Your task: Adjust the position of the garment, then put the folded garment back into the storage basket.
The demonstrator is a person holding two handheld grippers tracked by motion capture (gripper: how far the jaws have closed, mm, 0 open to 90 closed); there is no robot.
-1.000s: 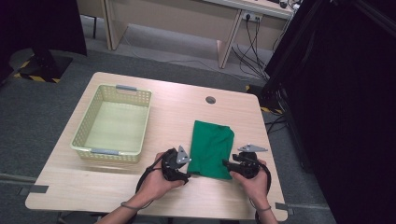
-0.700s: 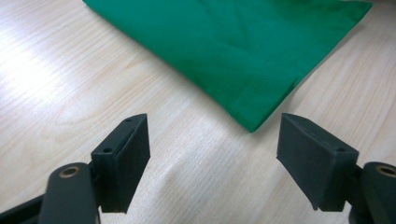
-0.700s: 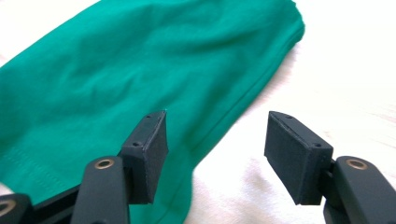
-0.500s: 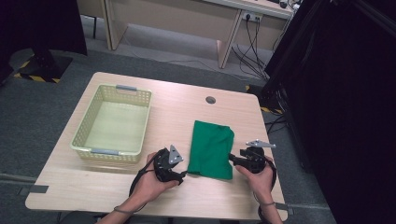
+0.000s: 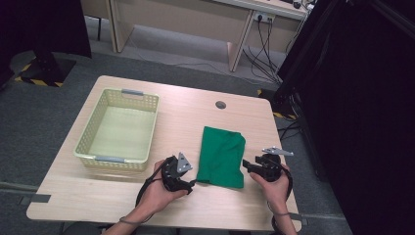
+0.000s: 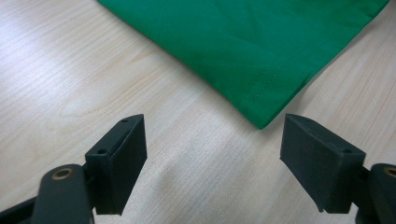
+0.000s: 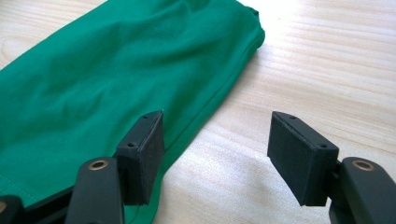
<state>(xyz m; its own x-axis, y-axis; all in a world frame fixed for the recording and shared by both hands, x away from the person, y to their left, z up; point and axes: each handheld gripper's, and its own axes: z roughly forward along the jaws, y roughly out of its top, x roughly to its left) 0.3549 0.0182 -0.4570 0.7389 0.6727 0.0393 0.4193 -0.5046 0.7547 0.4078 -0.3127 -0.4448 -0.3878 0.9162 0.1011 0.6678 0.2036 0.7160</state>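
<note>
Two grippers flank the folded green cloth [image 5: 221, 156], which lies flat on the bench [image 5: 195, 112] right of the basket [image 5: 120, 128]. Left gripper [image 6: 212, 140] sits off the cloth's near corner, right gripper [image 7: 217, 149] over its edge; both sets of fingers have just been opening, released, nothing between them, probably letting the fold settle.

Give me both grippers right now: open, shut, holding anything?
Left gripper: open, empty, jaws just opened, beside the green cloth corner.
Right gripper: open, empty, jaws just opened, at the cloth's edge.
</note>
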